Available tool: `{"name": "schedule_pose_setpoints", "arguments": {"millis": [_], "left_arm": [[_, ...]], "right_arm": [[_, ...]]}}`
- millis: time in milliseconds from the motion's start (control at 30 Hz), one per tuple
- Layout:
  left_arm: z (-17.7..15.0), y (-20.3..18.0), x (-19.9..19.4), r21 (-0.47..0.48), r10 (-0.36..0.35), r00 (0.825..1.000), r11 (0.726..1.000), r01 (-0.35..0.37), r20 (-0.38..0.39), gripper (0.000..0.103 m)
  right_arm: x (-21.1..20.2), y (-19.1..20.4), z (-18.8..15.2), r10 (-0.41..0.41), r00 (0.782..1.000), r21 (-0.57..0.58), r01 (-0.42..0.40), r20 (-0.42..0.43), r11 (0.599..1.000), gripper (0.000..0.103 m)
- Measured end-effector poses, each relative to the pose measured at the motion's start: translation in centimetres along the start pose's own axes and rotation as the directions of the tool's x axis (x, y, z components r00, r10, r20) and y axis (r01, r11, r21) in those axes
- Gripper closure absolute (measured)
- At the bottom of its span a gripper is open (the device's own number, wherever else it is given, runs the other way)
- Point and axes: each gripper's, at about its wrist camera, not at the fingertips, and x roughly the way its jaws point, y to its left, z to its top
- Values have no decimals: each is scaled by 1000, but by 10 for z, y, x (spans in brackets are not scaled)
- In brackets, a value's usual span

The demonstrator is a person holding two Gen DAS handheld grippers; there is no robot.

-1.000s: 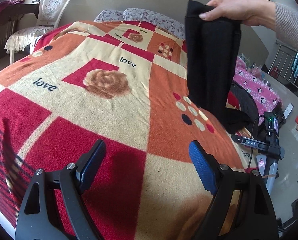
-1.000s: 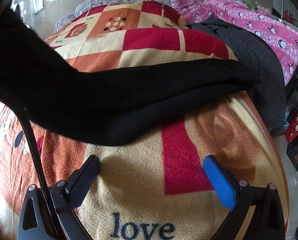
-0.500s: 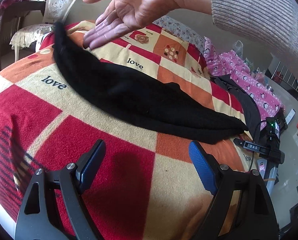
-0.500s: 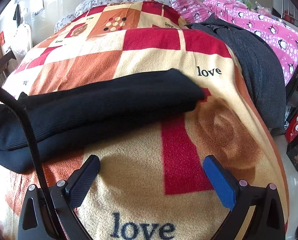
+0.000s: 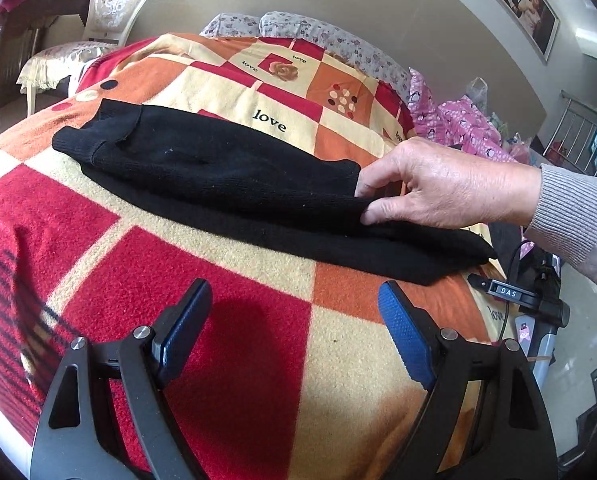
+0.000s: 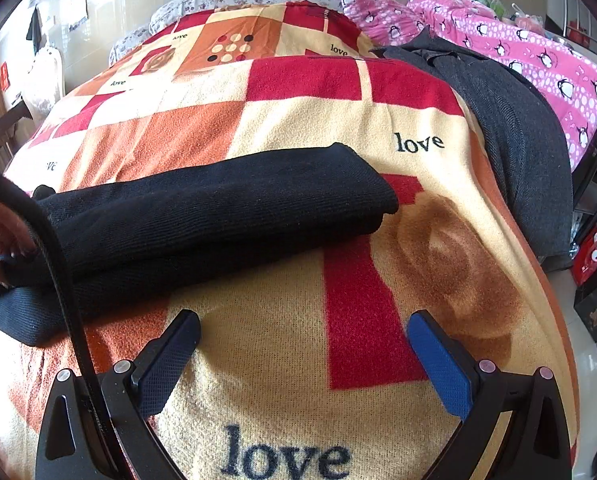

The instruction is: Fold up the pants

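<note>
Black knit pants [image 5: 226, 176] lie lengthwise across the patterned blanket [image 5: 238, 320], the two legs stacked. A bare hand [image 5: 438, 188] pinches the upper layer near its right end. My left gripper [image 5: 294, 320] is open and empty, resting low over the blanket just in front of the pants. In the right wrist view the pants [image 6: 218, 212] lie across the blanket [image 6: 298, 380], one end near the middle. My right gripper [image 6: 302, 344] is open and empty, just short of them.
A dark grey garment [image 6: 518, 128] and pink penguin bedding [image 6: 538, 52] lie along the bed's right side. A white chair [image 5: 98, 20] stands at the far left. A black cable [image 6: 58, 272] crosses the right wrist view. A device marked DAS [image 5: 510, 292] sits at the bed edge.
The hand held the pants hanging up, then laid them flat across the blanket. It now pinches the upper layer at the right end. Both grippers have stayed still.
</note>
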Motion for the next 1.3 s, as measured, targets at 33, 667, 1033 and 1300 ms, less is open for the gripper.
{"name": "schedule_pose_setpoints", "arguments": {"millis": [33,667,1033,1300], "left_arm": [[0,0,0,-2,0,1000,1000,0,0,18],[-3,-6,8,19,19,999,1000,-19,-43,18],[0,1,7,-5,44,998,999,-44,-40,18],[-3,-10,11,37,119,992,992,-118,-39,18]], "right_arm": [[0,0,0,0,1000,0,0,0,1000,0],[0,0,0,0,1000,-1,0,0,1000,0],[0,0,0,1,1000,-2,-1,0,1000,0],[0,0,-1,2,1000,0,-2,5,1000,0]]}}
